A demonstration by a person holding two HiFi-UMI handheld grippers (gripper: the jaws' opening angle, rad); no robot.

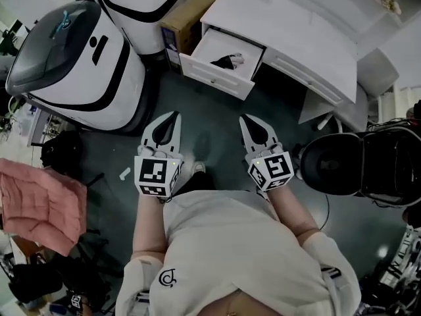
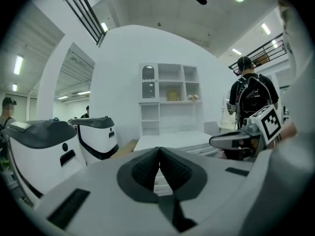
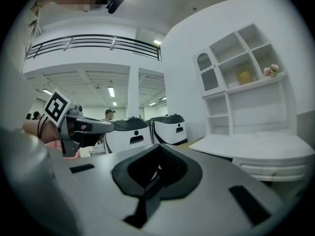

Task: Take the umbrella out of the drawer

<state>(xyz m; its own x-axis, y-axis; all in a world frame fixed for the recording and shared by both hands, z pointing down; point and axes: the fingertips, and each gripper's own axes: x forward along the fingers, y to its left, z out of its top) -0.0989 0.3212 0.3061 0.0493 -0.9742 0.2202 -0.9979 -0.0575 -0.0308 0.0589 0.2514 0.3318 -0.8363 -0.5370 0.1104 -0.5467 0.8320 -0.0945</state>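
1. Head view
   - The umbrella [image 1: 225, 62] lay inside the open drawer [image 1: 214, 78] at the upper centre of the frame. It showed as a small, dark, folded bundle against the white drawer floor, with a paler end on its right side; it was too small for finer detail.
   - Its long axis ran roughly left to right across the frame, about parallel to the drawer front, with the dark bulk toward the left and the pale end toward the right.
   - The drawer stuck out from a white desk [image 1: 296, 28], toward the lower left. A cardboard box [image 1: 192, 10] stood to the left of the desk, and a white machine with black trim [image 1: 79, 64] filled the upper left.
   - The left gripper [image 1: 175, 116] and the right gripper [image 1: 244, 118] were side by side below the drawer and well apart from it, tips aimed up the frame. Each had its jaws pressed together on nothing.
   - A pink cloth [image 1: 39, 203] lay at the left edge.

2. Left gripper view
   - The jaws met at their tips in the lower centre, with nothing between them.
   - Beyond them stood the desk and a white shelf unit [image 2: 170, 97]. The right gripper's marker cube [image 2: 269, 122] showed at the right edge.

3. Right gripper view
   - The jaws were closed tip to tip — nothing sat in the pads.
   - The desk ran along the right side, and the left gripper crossed the left side.
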